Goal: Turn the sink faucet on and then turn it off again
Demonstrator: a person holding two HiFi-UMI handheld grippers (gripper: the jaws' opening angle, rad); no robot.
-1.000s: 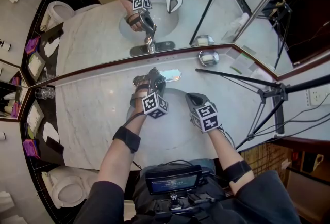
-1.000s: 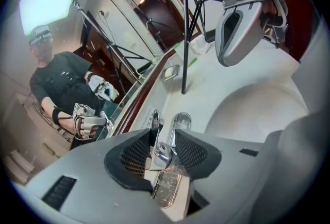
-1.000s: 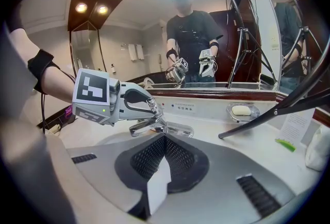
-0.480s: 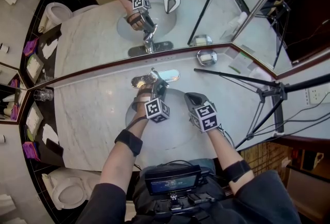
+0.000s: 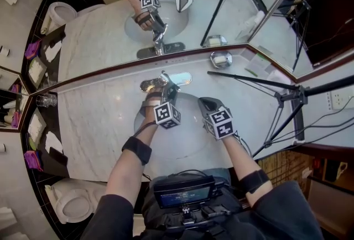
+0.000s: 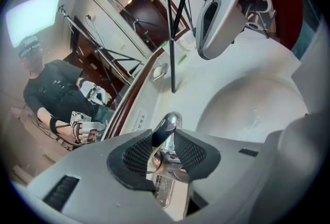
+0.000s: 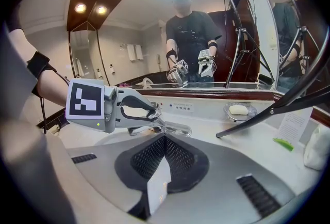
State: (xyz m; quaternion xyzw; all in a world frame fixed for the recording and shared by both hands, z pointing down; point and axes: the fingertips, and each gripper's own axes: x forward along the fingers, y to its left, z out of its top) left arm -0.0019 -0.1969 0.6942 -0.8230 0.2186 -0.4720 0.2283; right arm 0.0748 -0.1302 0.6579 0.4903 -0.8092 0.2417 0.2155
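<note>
Left gripper [image 5: 162, 89] is clamped on the lever [image 6: 167, 125], pads on both sides and near its tip. The faucet [image 5: 176, 79] sits at 12 o'clock of the basin [image 5: 185, 142]. No stream shows in any view, so I can't tell if this is the on or the off stroke.

Chrome looks slick and the bite is shallow. I'd move slowly along the lever's own arc, pads square, no twist.

Right gripper [image 5: 204, 103] is closed on nothing, over the basin at 3 o'clock of the left one, apart from the faucet. Fine there.

- Mirror [image 5: 166, 23] edge is just behind the faucet at 12, so little room to push back.
- Tripod leg [image 5: 243, 79] crosses the counter at 3 o'clock, near.
- Soap dish [image 5: 221, 60] is at 1 o'clock.
- Glass [image 5: 47, 100] is at 9, well apart.
</note>
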